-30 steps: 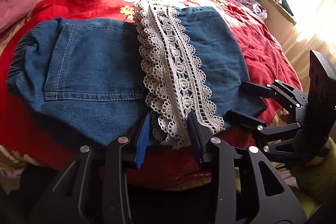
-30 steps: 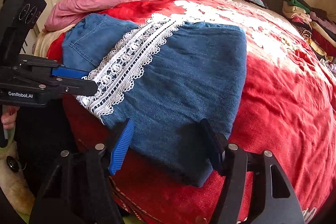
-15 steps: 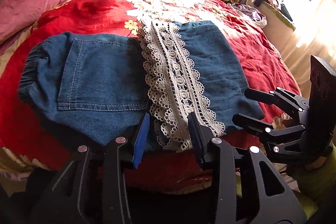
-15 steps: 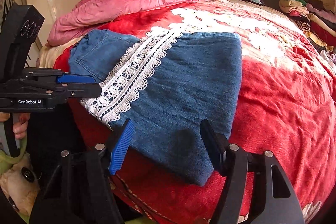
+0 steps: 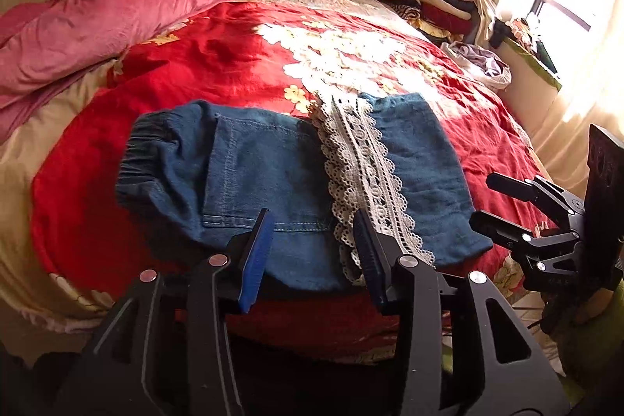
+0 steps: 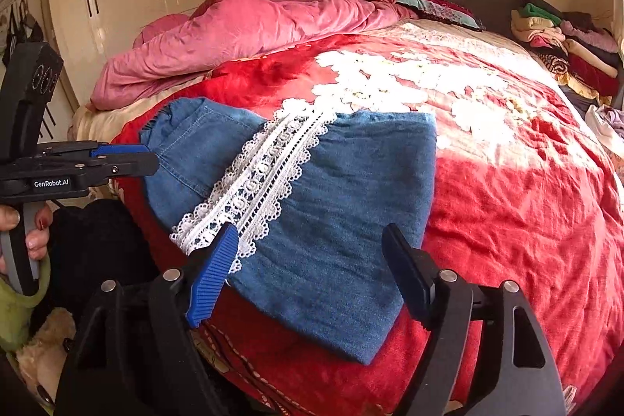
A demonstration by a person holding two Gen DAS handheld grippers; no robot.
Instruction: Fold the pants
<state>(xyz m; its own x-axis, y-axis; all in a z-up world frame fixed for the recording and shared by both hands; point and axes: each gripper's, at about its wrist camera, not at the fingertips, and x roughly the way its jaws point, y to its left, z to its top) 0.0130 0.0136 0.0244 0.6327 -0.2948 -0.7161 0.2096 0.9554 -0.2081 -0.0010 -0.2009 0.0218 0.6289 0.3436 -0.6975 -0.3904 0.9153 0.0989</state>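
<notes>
The folded denim pants (image 5: pixel 273 182) are laid on the red blanket (image 5: pixel 195 73), at lower centre of both views. The left gripper (image 5: pixel 310 252) and right gripper (image 6: pixel 312 271) are held spread, empty, at the near hem. For the next fold, probably both layers should be pinched together and carried over evenly. The white lace trim (image 6: pixel 265 178) is openwork and scalloped, likely to snag; the denim is matte and limp, with an elastic gathered waistband (image 5: pixel 144 158).
</notes>
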